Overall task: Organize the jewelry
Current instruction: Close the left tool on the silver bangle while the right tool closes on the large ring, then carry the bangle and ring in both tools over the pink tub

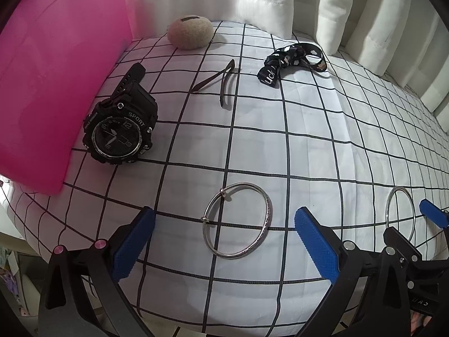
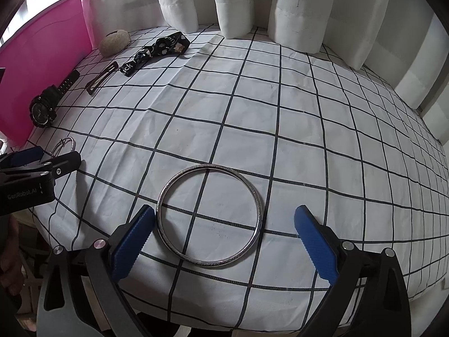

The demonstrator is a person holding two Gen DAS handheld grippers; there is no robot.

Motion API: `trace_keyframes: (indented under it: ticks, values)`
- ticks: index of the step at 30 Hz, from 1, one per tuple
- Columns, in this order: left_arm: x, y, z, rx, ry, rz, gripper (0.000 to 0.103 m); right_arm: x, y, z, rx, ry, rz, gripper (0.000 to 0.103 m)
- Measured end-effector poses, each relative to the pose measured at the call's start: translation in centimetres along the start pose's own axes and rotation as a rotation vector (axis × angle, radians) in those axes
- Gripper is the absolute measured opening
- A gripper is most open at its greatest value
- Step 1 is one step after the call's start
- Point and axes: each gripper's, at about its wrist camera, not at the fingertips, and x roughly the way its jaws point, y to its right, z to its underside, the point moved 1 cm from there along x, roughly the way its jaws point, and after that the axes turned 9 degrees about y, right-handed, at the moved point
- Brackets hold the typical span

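A silver bangle with a sliding clasp (image 1: pixel 268 210) lies flat on the checked cloth (image 1: pixel 308 140). My left gripper (image 1: pixel 224 214) hangs just above and in front of it, open wide, its blue pads (image 1: pixel 134 241) clear of the metal. A plain silver bangle (image 2: pixel 209 166) lies to the right, and my right gripper (image 2: pixel 224 216) stands open around its near side without touching it. In the left wrist view that plain bangle (image 1: pixel 387 207) and the right gripper (image 1: pixel 415 224) show at the right edge. The left gripper (image 2: pixel 50 157) partly hides the clasp bangle (image 2: pixel 67 140) in the right wrist view.
A black sport watch (image 1: pixel 120 123) lies beside a pink box (image 1: pixel 50 84) at the left. Behind are a dark hair clip (image 1: pixel 224 84), a black printed ribbon (image 1: pixel 291 59) and a beige fuzzy lump (image 1: pixel 190 32). White curtains (image 2: pixel 238 0) close the back. The cloth's front edge is near.
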Motion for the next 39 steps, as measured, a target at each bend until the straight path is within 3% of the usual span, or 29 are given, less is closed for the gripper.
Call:
trace_keyframes:
  ticks: [13,16,19,21,39]
  values:
    - [-0.7,-0.3,0.5,-0.009,0.033,0.002,0.09,-0.1,-0.1,-0.1,0.01,0.001,-0.003,0.093]
    - [-1.0,-0.4,0.4,-0.008,0.043,0.004,0.081,-0.3,-0.3,-0.1,-0.003,0.007,-0.013,0.089]
    - [-1.3,-0.3,0.4,0.004,0.057,0.01,0.065,-0.6,-0.7,0.0,-0.025,0.018,-0.03,0.076]
    - [-1.6,-0.2,0.3,0.013,0.067,0.017,0.045,-0.7,-1.0,0.0,-0.038,0.022,-0.034,0.072]
    - [-2.4,-0.8,-0.5,-0.02,0.052,0.056,0.044,-1.4,-0.1,-0.8,0.003,0.032,-0.057,0.072]
